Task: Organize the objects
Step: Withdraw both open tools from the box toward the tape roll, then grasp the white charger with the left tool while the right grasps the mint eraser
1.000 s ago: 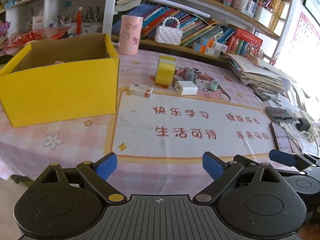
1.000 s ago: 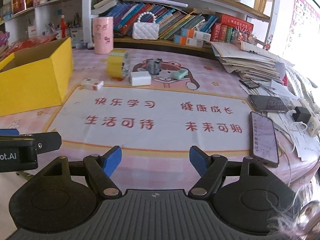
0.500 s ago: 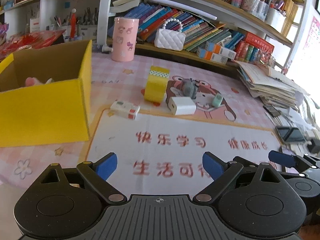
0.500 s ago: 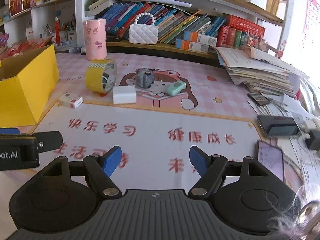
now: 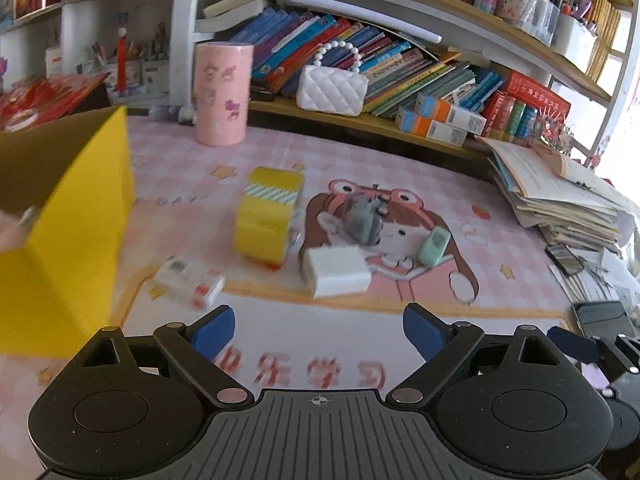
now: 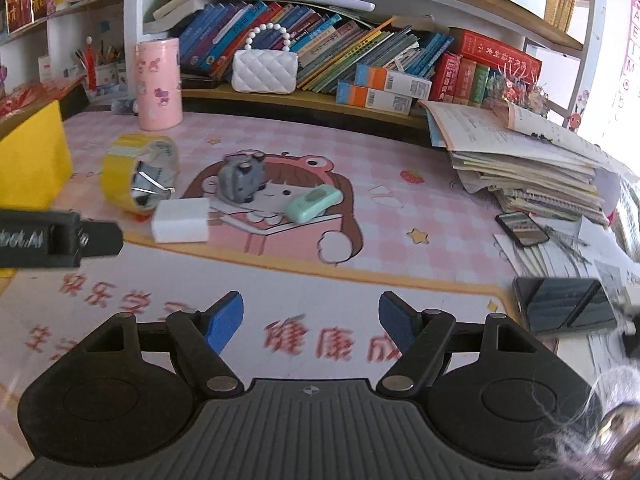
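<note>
On the pink desk mat lie a yellow tape roll point(image 5: 269, 216) standing on edge, a white charger block point(image 5: 335, 271), a small white and red box point(image 5: 189, 281), a grey toy point(image 5: 364, 222) and a mint green case point(image 5: 433, 245). The same tape roll point(image 6: 138, 174), charger point(image 6: 182, 220), grey toy point(image 6: 241, 178) and mint case point(image 6: 314, 203) show in the right wrist view. An open yellow box point(image 5: 60, 216) stands at the left. My left gripper point(image 5: 318, 330) is open and empty, just short of the objects. My right gripper point(image 6: 311, 318) is open and empty too.
A pink cylinder point(image 5: 223, 94) and a white quilted purse point(image 5: 332, 88) stand at the back by the bookshelf. A stack of papers point(image 6: 520, 160) and phones point(image 6: 564, 304) lie at the right. The left gripper's body point(image 6: 48, 238) shows at the right view's left edge.
Both grippers have moved forward over the mat toward the cluster of objects, which now look larger and nearer. Both stay open. No object has moved.
</note>
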Motion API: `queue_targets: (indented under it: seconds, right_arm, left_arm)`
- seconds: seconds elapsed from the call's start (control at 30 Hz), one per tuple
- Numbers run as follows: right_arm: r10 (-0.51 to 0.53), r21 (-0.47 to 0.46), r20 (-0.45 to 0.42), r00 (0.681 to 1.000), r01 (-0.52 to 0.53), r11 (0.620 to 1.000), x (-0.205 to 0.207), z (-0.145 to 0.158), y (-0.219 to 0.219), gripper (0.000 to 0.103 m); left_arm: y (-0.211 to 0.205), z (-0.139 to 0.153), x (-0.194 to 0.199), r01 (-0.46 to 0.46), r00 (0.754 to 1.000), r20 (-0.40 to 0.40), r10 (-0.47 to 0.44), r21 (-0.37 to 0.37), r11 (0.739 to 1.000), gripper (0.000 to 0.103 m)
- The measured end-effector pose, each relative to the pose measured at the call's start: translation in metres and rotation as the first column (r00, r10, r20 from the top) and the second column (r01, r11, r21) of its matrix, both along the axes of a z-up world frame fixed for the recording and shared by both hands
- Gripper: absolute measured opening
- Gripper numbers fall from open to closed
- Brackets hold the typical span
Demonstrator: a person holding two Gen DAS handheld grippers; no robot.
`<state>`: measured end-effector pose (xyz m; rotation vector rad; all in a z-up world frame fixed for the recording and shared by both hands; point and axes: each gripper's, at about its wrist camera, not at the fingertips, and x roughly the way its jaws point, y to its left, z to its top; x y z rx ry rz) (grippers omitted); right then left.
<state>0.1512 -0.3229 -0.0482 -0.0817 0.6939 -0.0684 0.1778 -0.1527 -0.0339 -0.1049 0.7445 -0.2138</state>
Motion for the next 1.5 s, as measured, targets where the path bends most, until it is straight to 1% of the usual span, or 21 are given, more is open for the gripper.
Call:
queue_targets:
  seconds: [0.13,0.27,0.4,0.47,0.5,0.53,0.6,0.67,0.73,0.83,0.93,1.03,1.1,1.17,1.2,1.27,1.3,1.33,1.37,1.4,1.5]
  right_arm:
    - [0.031,-0.038,0.009,0.999,-0.031,0.999,0.018,-0.005,-0.009,0.073]
    - [0.053,-0.051,0.005,0.999,-0.052,0.997,0.033,-0.009,-0.018,0.075]
    - [0.079,-0.052,0.002,0.997,-0.078,0.996,0.044,-0.011,-0.023,0.078]
    - [0.092,-0.049,-0.002,0.996,-0.092,0.995,0.050,-0.012,-0.026,0.080]
    - [0.100,-0.046,-0.005,0.995,-0.100,0.994,0.053,-0.013,-0.027,0.081]
    - [0.109,-0.043,-0.007,0.994,-0.109,0.993,0.056,-0.013,-0.027,0.081]
    - [0.125,-0.036,-0.009,0.992,-0.125,0.991,0.061,-0.014,-0.029,0.084]
    - [0.142,-0.032,-0.008,0.990,-0.142,0.989,0.066,-0.016,-0.029,0.086]
    - [0.163,-0.028,-0.004,0.987,-0.163,0.986,0.073,-0.017,-0.030,0.086]
    - [0.192,-0.019,0.003,0.981,-0.192,0.981,0.088,-0.021,-0.031,0.087]
    - [0.225,0.001,0.004,0.974,-0.225,0.974,0.109,-0.029,-0.030,0.090]
    - [0.248,-0.007,-0.011,0.969,-0.248,0.969,0.131,-0.040,-0.029,0.095]
    - [0.270,-0.012,-0.030,0.963,-0.270,0.963,0.146,-0.047,-0.030,0.096]
    - [0.279,0.013,-0.017,0.960,-0.279,0.960,0.156,-0.051,-0.035,0.097]
    - [0.282,0.033,-0.018,0.959,-0.281,0.959,0.160,-0.051,-0.038,0.095]
    - [0.294,0.082,-0.011,0.956,-0.292,0.953,0.165,-0.051,-0.041,0.079]
    - [0.302,0.113,-0.008,0.953,-0.299,0.948,0.166,-0.051,-0.043,0.065]
    - [0.301,0.120,0.001,0.954,-0.299,0.947,0.164,-0.049,-0.042,0.047]
    - [0.298,0.113,0.004,0.955,-0.297,0.948,0.163,-0.048,-0.040,0.038]
    - [0.291,0.118,0.001,0.957,-0.289,0.950,0.163,-0.046,-0.038,0.023]
    - [0.248,0.157,-0.022,0.968,-0.242,0.958,0.159,-0.041,-0.034,0.023]
  left_arm:
    - [-0.020,-0.007,0.027,0.005,1.000,-0.007,-0.005,0.001,1.000,0.092]
    - [-0.038,-0.020,0.054,-0.018,0.999,-0.032,0.019,0.017,1.000,0.091]
    - [-0.051,-0.037,0.076,-0.037,0.997,-0.062,0.041,0.060,0.998,0.088]
    - [-0.054,-0.043,0.083,-0.044,0.996,-0.078,0.049,0.073,0.996,0.085]
    - [-0.056,-0.046,0.086,-0.043,0.995,-0.083,0.050,0.081,0.996,0.081]
    - [-0.058,-0.048,0.088,-0.043,0.995,-0.085,0.051,0.093,0.995,0.074]
    - [-0.059,-0.052,0.090,-0.036,0.994,-0.095,0.046,0.101,0.994,0.066]
    - [-0.057,-0.051,0.088,-0.035,0.995,-0.090,0.045,0.107,0.994,0.065]
    - [-0.051,-0.048,0.084,-0.039,0.995,-0.091,0.048,0.096,0.995,0.065]
    - [-0.038,-0.038,0.073,-0.033,0.995,-0.087,0.037,0.057,0.998,0.065]
    - [-0.017,-0.030,0.056,-0.046,0.993,-0.110,0.046,0.001,0.999,0.065]
    - [0.006,-0.023,0.036,-0.103,0.986,-0.136,0.099,-0.025,0.994,0.065]
    - [0.022,-0.019,0.023,-0.149,0.979,-0.148,0.142,-0.037,0.988,0.065]
    - [0.035,-0.016,0.012,-0.185,0.971,-0.160,0.176,-0.044,0.982,0.065]
    - [0.041,-0.015,0.007,-0.198,0.969,-0.162,0.189,-0.045,0.979,0.065]
    - [0.051,-0.014,-0.001,-0.223,0.963,-0.164,0.212,-0.052,0.973,0.065]
    - [0.054,-0.013,-0.004,-0.232,0.962,-0.161,0.221,-0.055,0.971,0.065]
    - [0.057,-0.011,-0.006,-0.237,0.961,-0.157,0.226,-0.055,0.970,0.065]
    - [0.059,-0.010,-0.008,-0.241,0.961,-0.154,0.230,-0.057,0.969,0.065]
    - [0.061,-0.009,-0.009,-0.244,0.961,-0.150,0.233,-0.061,0.968,0.065]
    - [0.065,-0.006,-0.012,-0.247,0.962,-0.136,0.236,-0.067,0.967,0.065]
